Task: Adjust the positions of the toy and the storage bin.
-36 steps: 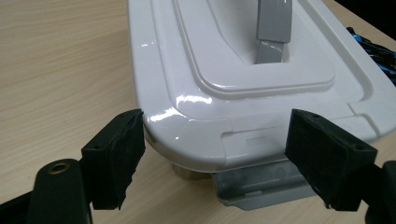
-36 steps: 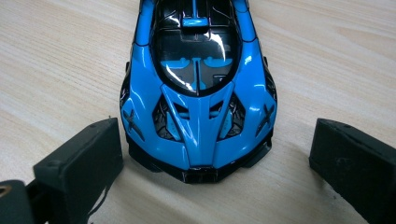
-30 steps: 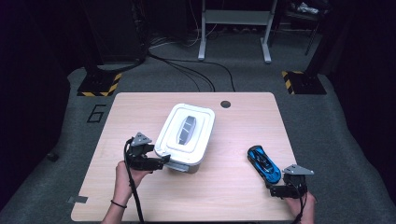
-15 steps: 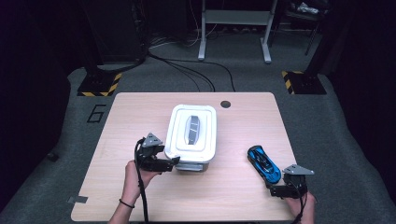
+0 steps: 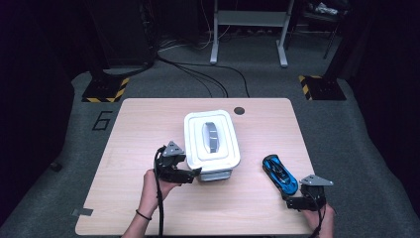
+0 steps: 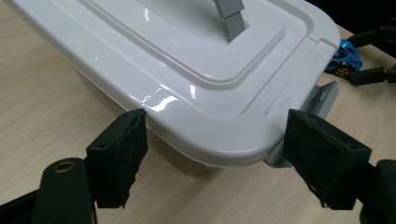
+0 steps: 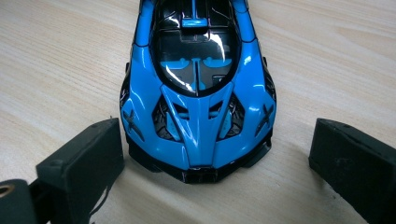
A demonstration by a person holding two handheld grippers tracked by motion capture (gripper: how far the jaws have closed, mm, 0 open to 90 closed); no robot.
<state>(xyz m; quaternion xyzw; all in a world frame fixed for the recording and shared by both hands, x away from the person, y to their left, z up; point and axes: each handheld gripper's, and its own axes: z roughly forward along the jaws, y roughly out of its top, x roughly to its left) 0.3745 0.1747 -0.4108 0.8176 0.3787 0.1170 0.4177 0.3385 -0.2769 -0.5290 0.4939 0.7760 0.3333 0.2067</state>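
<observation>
A white lidded box (image 5: 198, 144) with a grey handle (image 5: 211, 137) stands mid-table. My left gripper (image 5: 196, 173) is at its near left corner. In the left gripper view the gripper (image 6: 219, 140) is open, its pads (image 6: 122, 154) flank the lid's corner (image 6: 224, 135) without pressing on it, and its jaws have just been closing a little. A grey latch (image 6: 322, 98) hangs by the right pad. A blue toy car (image 5: 280, 174) lies right of the box. My right gripper (image 5: 293, 197) is open behind it, and the car's end (image 7: 201, 130) sits between the untouched pads (image 7: 84, 163).
The wooden table (image 5: 138, 129) has bare surface left of and behind the box. A round cable hole (image 5: 239, 110) is at the far edge. In the left gripper view the blue car (image 6: 344, 55) shows beyond the box, by the other gripper's jaws (image 6: 373, 74).
My left gripper has moved right to the box's near corner. The box's near end has swung to the right. The right gripper and the car have stayed put.
</observation>
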